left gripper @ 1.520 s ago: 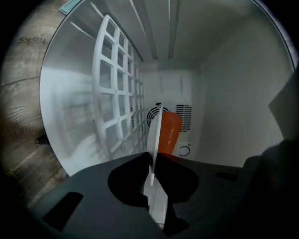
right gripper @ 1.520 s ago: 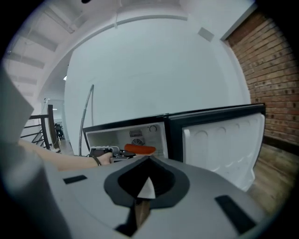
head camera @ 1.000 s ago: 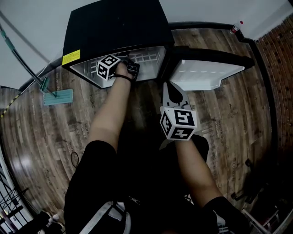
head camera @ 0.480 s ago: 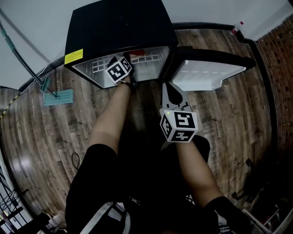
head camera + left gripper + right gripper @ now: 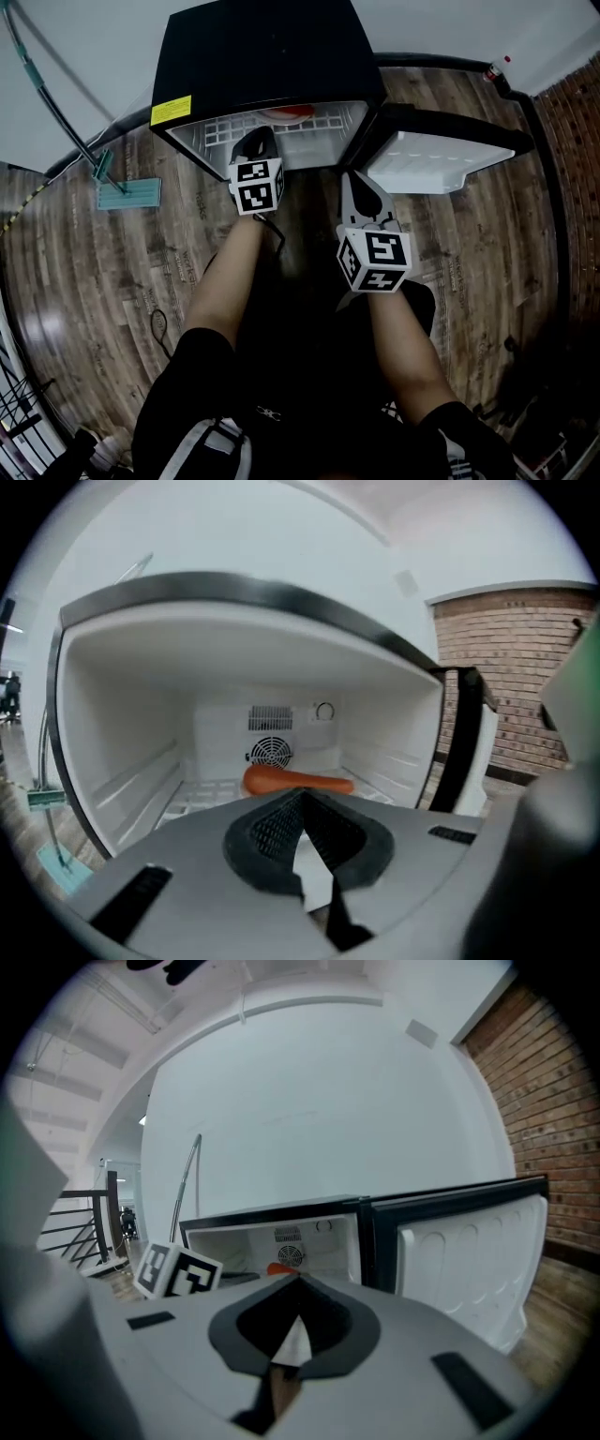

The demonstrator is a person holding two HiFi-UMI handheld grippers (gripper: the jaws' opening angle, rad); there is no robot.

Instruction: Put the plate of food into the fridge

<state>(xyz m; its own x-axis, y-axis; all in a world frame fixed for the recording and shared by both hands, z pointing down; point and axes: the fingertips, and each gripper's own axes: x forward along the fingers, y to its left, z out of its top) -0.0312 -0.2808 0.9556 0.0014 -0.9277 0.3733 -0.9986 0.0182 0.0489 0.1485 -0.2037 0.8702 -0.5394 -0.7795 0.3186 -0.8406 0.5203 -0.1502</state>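
The orange plate [image 5: 281,113] lies on the white wire shelf inside the open black fridge [image 5: 262,56]; in the left gripper view the plate [image 5: 298,780] rests flat in front of the round fan grille. My left gripper [image 5: 255,146] hovers just outside the fridge opening, shut and empty, clear of the plate. In its own view the left gripper [image 5: 300,801] points straight into the fridge. My right gripper [image 5: 362,192] is held lower, in front of the open door [image 5: 427,159]. In its own view the right gripper [image 5: 298,1283] is shut with nothing in it.
The fridge door [image 5: 469,1251] is swung wide to the right. A green flat mop [image 5: 128,194] lies on the wood floor at the left. A brick wall [image 5: 572,103] runs along the right side. A small bottle [image 5: 495,70] stands by the back wall.
The left gripper has drawn back out of the fridge towards me, empty. The orange plate stays on the shelf inside. The right gripper has barely moved.
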